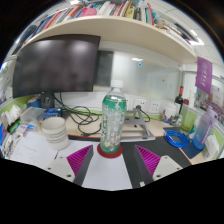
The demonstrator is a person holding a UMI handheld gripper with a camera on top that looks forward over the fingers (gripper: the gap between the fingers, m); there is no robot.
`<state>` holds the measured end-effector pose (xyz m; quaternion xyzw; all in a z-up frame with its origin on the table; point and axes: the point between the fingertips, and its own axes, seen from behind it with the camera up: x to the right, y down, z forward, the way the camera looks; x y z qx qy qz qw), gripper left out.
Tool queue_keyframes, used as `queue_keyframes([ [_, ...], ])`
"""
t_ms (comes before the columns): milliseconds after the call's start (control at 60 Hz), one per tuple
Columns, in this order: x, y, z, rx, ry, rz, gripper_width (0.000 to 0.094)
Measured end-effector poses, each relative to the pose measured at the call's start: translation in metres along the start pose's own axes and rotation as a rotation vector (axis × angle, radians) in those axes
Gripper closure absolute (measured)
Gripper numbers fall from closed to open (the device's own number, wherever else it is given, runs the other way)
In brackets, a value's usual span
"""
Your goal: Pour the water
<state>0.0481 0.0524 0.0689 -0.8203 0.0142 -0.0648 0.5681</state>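
Bottle: clear water bottle (113,122) upright on the desk (40,150), between the fingers.
Gripper (111,160): wide, pads clear of it.

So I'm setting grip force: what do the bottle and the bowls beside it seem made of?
The bottle looks like thin clear plastic: see-through wall, green printed label, pale cap. It stands between the open gripper fingers with gaps either side. The bowls are a white stack with a smooth sheen, probably ceramic or melamine; the view leaves that open.

Upright clear bottle (113,122), seemingly water-filled
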Motion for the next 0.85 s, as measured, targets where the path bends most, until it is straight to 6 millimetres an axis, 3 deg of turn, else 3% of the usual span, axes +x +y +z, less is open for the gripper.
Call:
queue_keyframes([
  [117,-0.028,0.000,-0.076,-0.033,-0.012,0.050,0.0082],
  [217,-0.056,-0.017,-0.138,-0.039,-0.027,0.118,0.0072],
  [333,-0.081,-0.044,-0.194,-0.020,-0.036,0.141,0.0071],
  [400,-0.084,-0.057,-0.219,0.004,-0.025,0.140,0.0069],
  [567,-0.090,-0.074,-0.255,0.042,-0.009,0.130,0.0073],
  [850,-0.099,-0.074,-0.271,0.048,-0.010,0.132,0.0076],
])
